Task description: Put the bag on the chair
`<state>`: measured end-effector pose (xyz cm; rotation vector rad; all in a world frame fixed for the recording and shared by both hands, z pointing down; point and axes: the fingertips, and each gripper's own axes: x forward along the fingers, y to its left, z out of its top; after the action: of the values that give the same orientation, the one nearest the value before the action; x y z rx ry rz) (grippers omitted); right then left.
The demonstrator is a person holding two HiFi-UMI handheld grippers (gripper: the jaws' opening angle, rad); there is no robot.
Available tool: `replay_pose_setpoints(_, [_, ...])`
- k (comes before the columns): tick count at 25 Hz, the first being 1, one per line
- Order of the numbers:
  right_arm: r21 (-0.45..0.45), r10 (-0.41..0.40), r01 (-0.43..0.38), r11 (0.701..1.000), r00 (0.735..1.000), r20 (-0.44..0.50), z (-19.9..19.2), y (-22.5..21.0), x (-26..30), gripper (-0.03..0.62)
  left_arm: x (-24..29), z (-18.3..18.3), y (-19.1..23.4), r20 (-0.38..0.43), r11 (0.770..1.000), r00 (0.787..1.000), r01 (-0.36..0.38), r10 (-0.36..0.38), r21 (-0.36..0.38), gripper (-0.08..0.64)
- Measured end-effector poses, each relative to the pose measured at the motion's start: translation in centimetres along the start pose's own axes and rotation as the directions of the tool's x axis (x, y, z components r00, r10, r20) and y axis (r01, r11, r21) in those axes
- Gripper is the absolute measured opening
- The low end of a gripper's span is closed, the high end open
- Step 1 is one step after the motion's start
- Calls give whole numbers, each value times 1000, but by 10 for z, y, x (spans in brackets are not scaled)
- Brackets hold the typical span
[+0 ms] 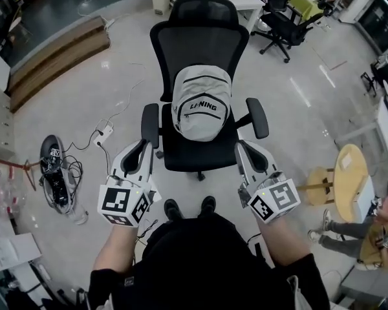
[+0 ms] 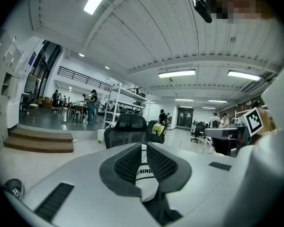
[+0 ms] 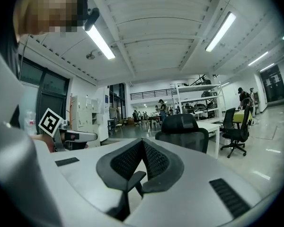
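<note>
The bag (image 1: 200,112) sits on the chair (image 1: 197,152), at 12 o'clock from the person. It stands up and leans on the chair's back, so it likely will not tip over. The left tongs (image 1: 140,150) hang at 7 o'clock from the seat, and the right tongs (image 1: 247,152) at 5 o'clock. Both are pressed together with nothing in them, and both are apart from the bag. The job looks done, so the bag needs no hold now.
</note>
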<state>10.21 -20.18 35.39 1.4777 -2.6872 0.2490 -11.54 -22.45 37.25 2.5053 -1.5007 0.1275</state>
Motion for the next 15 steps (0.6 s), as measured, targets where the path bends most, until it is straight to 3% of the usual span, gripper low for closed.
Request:
replay_pose_setpoints(5, [-15, -13, 13, 1000, 1000, 0, -1, -6, -11, 28, 7, 6, -8, 11, 1000, 1000, 9, -10, 18, 44])
replay_pose_setpoints(15, [20, -83, 83, 996, 996, 19, 3, -66, -47, 28, 30, 12, -50, 11, 1000, 1000, 5, -5, 13, 41])
